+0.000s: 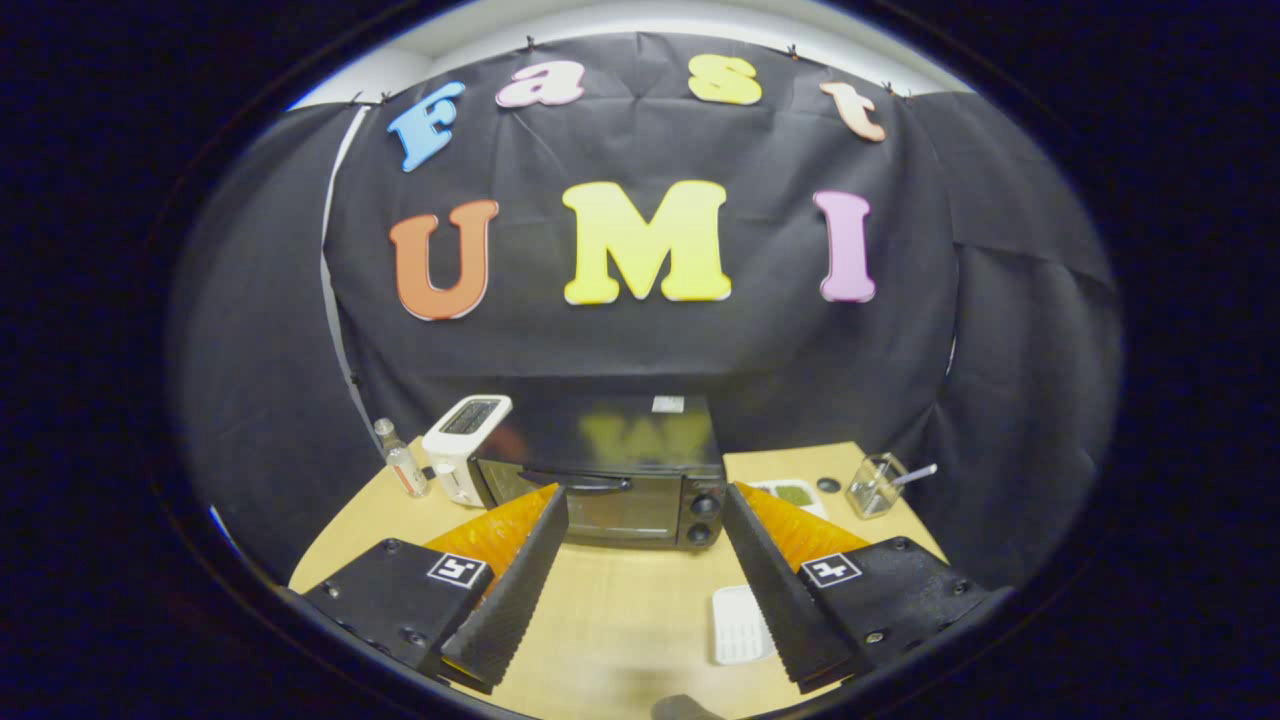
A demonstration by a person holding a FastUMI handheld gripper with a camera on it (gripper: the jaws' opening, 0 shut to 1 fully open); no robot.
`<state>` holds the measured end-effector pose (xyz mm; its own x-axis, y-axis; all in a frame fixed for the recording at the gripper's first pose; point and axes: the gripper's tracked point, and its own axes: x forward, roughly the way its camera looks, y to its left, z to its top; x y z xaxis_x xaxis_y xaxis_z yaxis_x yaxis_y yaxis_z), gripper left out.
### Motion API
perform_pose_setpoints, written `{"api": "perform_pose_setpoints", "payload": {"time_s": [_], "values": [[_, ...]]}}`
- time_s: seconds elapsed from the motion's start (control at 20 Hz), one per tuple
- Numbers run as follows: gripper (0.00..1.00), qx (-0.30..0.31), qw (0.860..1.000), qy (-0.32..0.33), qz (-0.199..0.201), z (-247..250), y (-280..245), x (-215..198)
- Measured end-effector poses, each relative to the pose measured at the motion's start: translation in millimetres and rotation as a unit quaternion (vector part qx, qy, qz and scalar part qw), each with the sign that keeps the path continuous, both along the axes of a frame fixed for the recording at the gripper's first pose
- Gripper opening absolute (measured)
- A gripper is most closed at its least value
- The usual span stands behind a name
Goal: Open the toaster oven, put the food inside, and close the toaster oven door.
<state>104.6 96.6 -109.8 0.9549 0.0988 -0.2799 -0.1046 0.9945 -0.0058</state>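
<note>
A black toaster oven [610,470] stands on the wooden table [610,610], straight ahead of my fingers, its glass door shut and its dark handle [575,482] across the top of the door. Two knobs [703,518] sit on its right side. A small white tray with green food [790,494] lies to the right of the oven, just beyond my right finger. My gripper [645,500] is open, fingers spread wide with nothing between them, held above the table a short way in front of the oven.
A white pop-up toaster [462,445] and a small clear bottle [402,462] stand left of the oven. A clear glass with a utensil [876,486] sits at the far right. An empty white ridged tray [738,623] lies on the table beside my right finger.
</note>
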Motion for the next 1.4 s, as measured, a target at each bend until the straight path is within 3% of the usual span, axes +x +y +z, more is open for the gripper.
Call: {"api": "perform_pose_setpoints", "payload": {"time_s": [0.35, 0.65, 0.85, 1.4], "values": [[0.99, 0.034, 0.993, -0.116, -0.019, 117.3, -85.8, -79.9], [0.99, -0.023, 0.976, -0.214, -0.021, 159.9, -142.2, -138.3], [0.99, -0.002, 0.981, -0.195, 0.002, 137.2, -144.0, -159.2], [0.99, 0.022, 0.985, -0.169, -0.012, 104.5, -173.5, -161.9]]}}
